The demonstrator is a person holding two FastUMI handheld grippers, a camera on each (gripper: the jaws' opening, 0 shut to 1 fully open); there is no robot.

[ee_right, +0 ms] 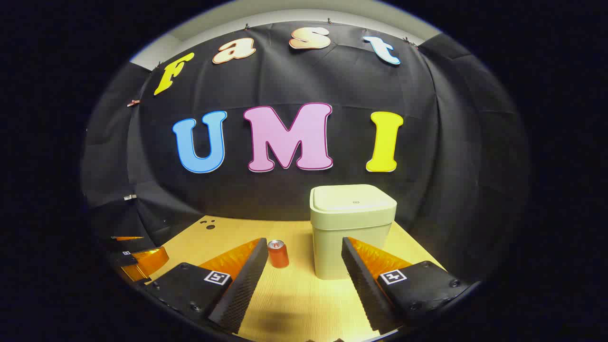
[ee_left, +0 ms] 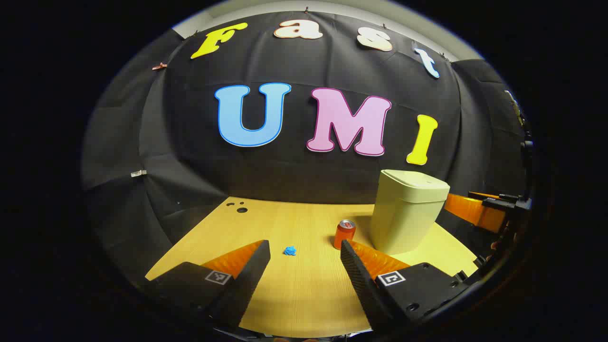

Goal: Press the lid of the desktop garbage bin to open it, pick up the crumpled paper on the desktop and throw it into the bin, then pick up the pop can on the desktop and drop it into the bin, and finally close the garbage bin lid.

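A pale green garbage bin (ee_left: 407,211) (ee_right: 352,227) stands on the wooden table with its lid down. An orange pop can (ee_left: 344,233) (ee_right: 278,253) stands upright just left of the bin. A small blue crumpled paper (ee_left: 290,251) lies on the table left of the can. My left gripper (ee_left: 305,251) is open above the near table edge, the paper ahead between its fingers. My right gripper (ee_right: 301,247) is open too, facing the bin and the can from a short distance. The right gripper's fingers (ee_left: 475,209) show at the far right of the left gripper view.
The wooden table (ee_left: 294,294) (ee_right: 294,299) has small dark holes (ee_left: 240,207) (ee_right: 209,224) at its far left corner. Black cloth walls close in behind and at both sides. The left gripper's fingers (ee_right: 142,259) show at the left edge of the right gripper view.
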